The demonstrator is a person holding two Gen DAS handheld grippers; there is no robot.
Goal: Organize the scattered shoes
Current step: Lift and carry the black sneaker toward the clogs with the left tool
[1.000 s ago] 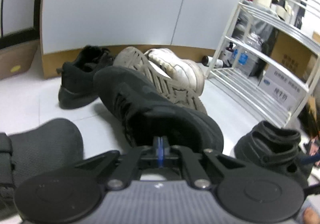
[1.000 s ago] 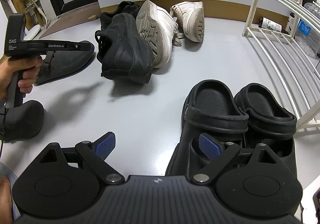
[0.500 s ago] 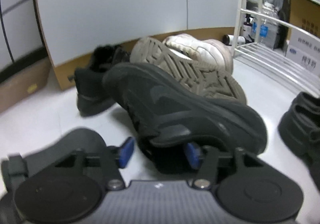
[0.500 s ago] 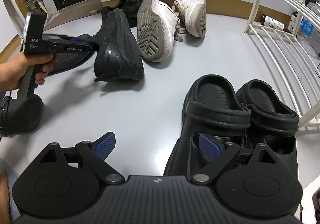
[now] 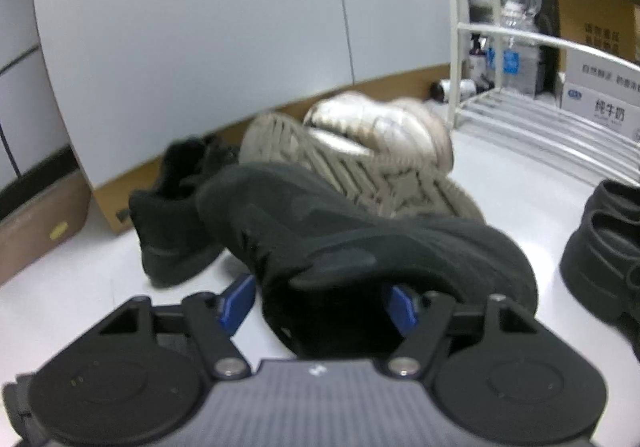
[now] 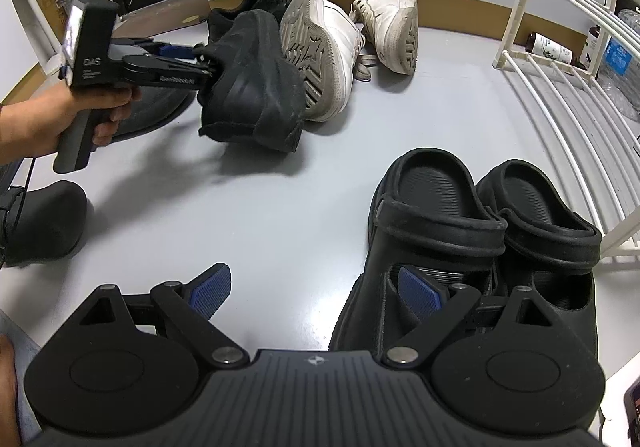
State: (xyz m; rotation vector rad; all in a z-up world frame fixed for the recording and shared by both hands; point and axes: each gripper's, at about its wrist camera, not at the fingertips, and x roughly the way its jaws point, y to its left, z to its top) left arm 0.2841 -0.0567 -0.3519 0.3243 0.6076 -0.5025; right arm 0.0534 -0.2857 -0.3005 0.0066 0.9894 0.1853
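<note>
Left tool (image 5: 320, 305) straddles the heel collar of the black sneaker (image 5: 360, 247), one blue pad outside at 9 o'clock and the other tucked inside the opening at 3 o'clock, its jaws closing a little with the collar between them and not visibly pressed. From the right wrist view, this sneaker (image 6: 252, 83) lies tipped on its side on the floor at 11 o'clock, leaning against a white sneaker (image 6: 320, 51) that shows its sole, with a second white sneaker (image 6: 390, 31) just beyond at 12 o'clock and another black sneaker (image 6: 256, 3) behind. Right tool (image 6: 316, 293) is spread wide, one pad over bare floor and the other inside the near black clog (image 6: 432, 227), gripping nothing; its partner clog (image 6: 536, 215) sits touching it beside the white rack (image 6: 560, 59) at 2 o'clock. To do this step well, I judge the left tool should settle the sneaker flat on its sole before letting go fully, otherwise it may roll back onto the white one. Drawing straight back along the heel would keep the inner pad from snagging the collar. The black pair then wants matching side by side, toes facing one way.
</note>
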